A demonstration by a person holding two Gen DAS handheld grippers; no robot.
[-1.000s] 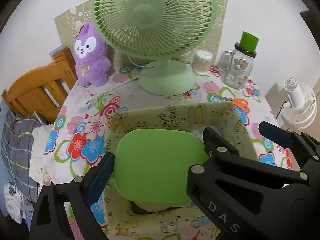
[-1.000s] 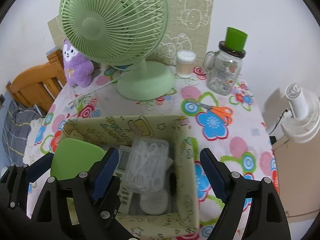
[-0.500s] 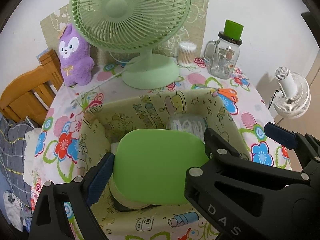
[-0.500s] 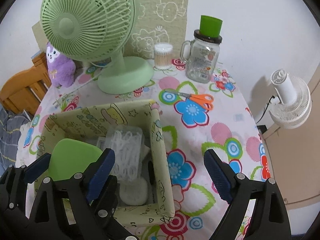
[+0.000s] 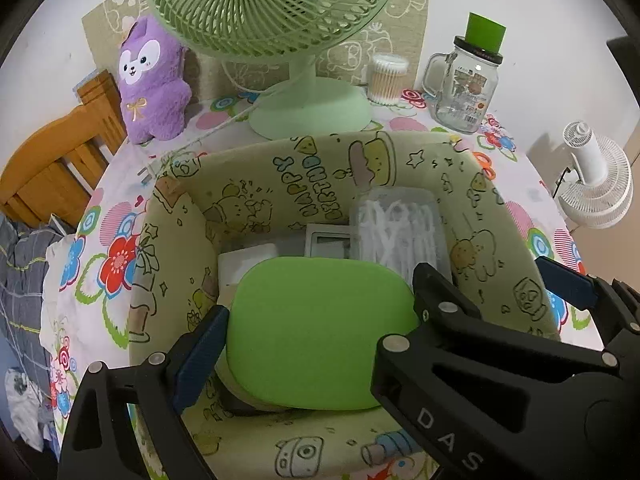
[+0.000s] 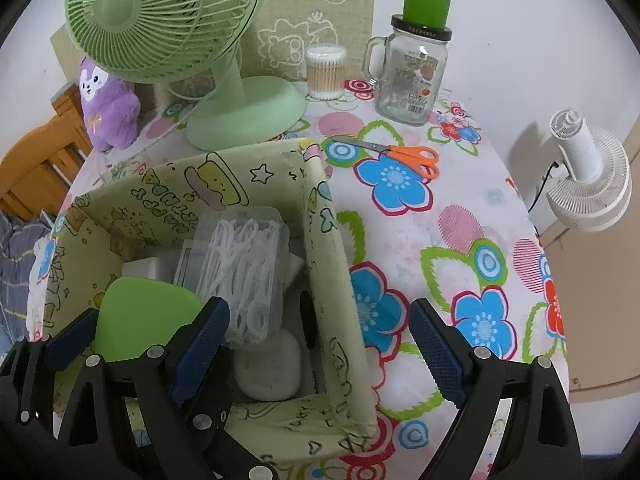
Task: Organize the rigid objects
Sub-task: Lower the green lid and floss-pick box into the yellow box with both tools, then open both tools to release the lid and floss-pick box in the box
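The green case (image 5: 320,332) hangs low inside the bin (image 5: 492,216), clenched at its sides by the left gripper's (image 5: 320,292) fingers, above a white box and beside a clear box of floss picks (image 6: 240,264). The right gripper's (image 6: 316,306) fingers have just been opening and straddle the bin's right wall without touching it. The bin sits on the flowered desk (image 6: 420,240).
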